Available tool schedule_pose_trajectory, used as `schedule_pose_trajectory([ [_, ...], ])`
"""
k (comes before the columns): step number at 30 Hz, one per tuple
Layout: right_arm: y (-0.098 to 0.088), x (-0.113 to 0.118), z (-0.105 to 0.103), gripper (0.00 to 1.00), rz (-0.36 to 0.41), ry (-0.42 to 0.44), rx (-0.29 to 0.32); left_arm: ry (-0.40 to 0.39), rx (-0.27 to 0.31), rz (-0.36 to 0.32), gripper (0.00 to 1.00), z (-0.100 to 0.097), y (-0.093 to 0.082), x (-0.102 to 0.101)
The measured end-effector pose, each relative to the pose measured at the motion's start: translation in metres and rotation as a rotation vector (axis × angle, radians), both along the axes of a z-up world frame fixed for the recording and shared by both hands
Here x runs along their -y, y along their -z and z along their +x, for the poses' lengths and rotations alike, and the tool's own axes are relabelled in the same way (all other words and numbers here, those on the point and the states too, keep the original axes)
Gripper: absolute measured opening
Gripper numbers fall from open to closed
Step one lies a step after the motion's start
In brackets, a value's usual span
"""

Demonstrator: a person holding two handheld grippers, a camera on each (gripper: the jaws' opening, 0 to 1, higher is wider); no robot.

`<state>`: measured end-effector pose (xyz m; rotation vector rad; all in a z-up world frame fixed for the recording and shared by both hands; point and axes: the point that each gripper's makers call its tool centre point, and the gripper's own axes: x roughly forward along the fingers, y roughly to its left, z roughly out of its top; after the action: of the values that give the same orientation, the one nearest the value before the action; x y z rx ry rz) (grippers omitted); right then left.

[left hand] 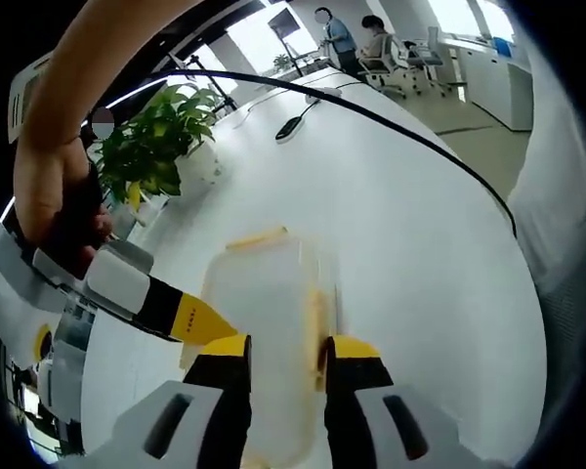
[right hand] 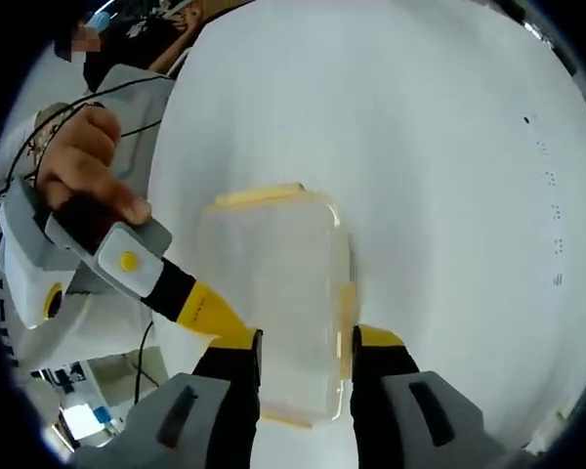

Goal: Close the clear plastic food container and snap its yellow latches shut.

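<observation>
In the left gripper view, my left gripper (left hand: 285, 360) has its black, yellow-tipped jaws apart on both sides of the near end of the clear rectangular plastic food container (left hand: 264, 313), which lies on the round white table (left hand: 410, 225) with a pale yellow latch (left hand: 257, 237) at its far end. In the right gripper view, my right gripper (right hand: 307, 354) also holds its jaws apart around the near end of the same container (right hand: 273, 293), and I cannot tell if they touch its walls. A green leafy plant in a white pot (left hand: 156, 147) stands near the table's edge.
</observation>
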<state>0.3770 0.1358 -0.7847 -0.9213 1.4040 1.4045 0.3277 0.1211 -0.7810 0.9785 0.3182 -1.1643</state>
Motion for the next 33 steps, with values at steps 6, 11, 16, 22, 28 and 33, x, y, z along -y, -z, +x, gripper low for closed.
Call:
schedule_pose_trajectory([
  [6,-0.002,0.002,0.003,0.33,0.017,0.003,0.004,0.000,0.003,0.002,0.22,0.000,0.000,0.000],
  [11,-0.001,0.003,0.006,0.33,0.000,-0.009,0.004,-0.009,0.000,-0.014,0.22,-0.001,0.000,0.000],
  [16,-0.001,0.005,0.008,0.33,-0.013,-0.026,0.022,-0.022,-0.006,-0.023,0.22,-0.001,0.000,0.000],
  [22,-0.002,0.008,0.010,0.34,0.002,-0.029,0.058,-0.021,-0.013,-0.021,0.22,-0.001,-0.002,0.000],
  [28,-0.005,0.009,0.012,0.34,0.053,0.012,0.136,-0.023,-0.015,-0.015,0.23,-0.001,-0.002,0.001],
  [33,-0.007,0.009,0.012,0.34,0.116,0.056,0.191,-0.091,-0.074,-0.052,0.23,-0.001,-0.005,-0.001],
])
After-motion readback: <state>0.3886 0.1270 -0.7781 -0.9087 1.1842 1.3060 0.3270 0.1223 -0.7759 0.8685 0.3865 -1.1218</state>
